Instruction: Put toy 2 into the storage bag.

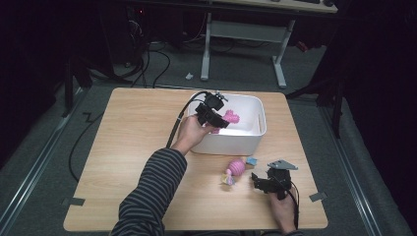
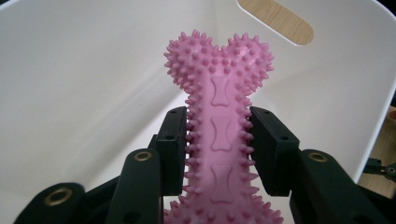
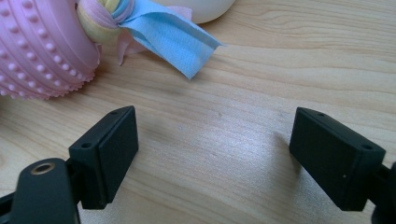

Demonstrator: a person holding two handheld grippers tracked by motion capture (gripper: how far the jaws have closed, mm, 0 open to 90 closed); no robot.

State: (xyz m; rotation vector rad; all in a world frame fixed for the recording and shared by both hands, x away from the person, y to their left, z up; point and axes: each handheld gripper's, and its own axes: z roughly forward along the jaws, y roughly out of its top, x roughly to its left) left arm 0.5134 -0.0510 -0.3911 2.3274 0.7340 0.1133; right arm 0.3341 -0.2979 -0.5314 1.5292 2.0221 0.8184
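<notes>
From the high view, your left gripper (image 1: 212,114) sits just above centre frame, over the near-left corner of the white bin (image 1: 259,129), with the pink spiky bone (image 1: 230,118) poking out of it inside the bin. Your right gripper (image 1: 268,183) rests low and right of centre on the light wooden table (image 1: 133,142), and just to its left lies the pink ball toy (image 1: 236,168) with its knotted cloth tails. Around the table the floor is grey carpet; black cables trail across it at upper left, and the white legs of a second desk (image 1: 243,46) stand at the top of the frame. The rest of the room is dark.

In the left gripper view, your jaws are clamped on the bone's (image 2: 219,135) shaft at centre frame, its knobbed head rising above them. The bin's white walls (image 2: 88,88) curve all round, and a handle slot at upper right shows wood grain through it.

In the right gripper view, your jaws stand wide apart at the bottom with bare wood grain between them. The ball toy (image 3: 39,46) fills the upper left corner, and a blue cloth strip (image 3: 175,35) from it lies on the table at upper centre, clear of both jaws.
</notes>
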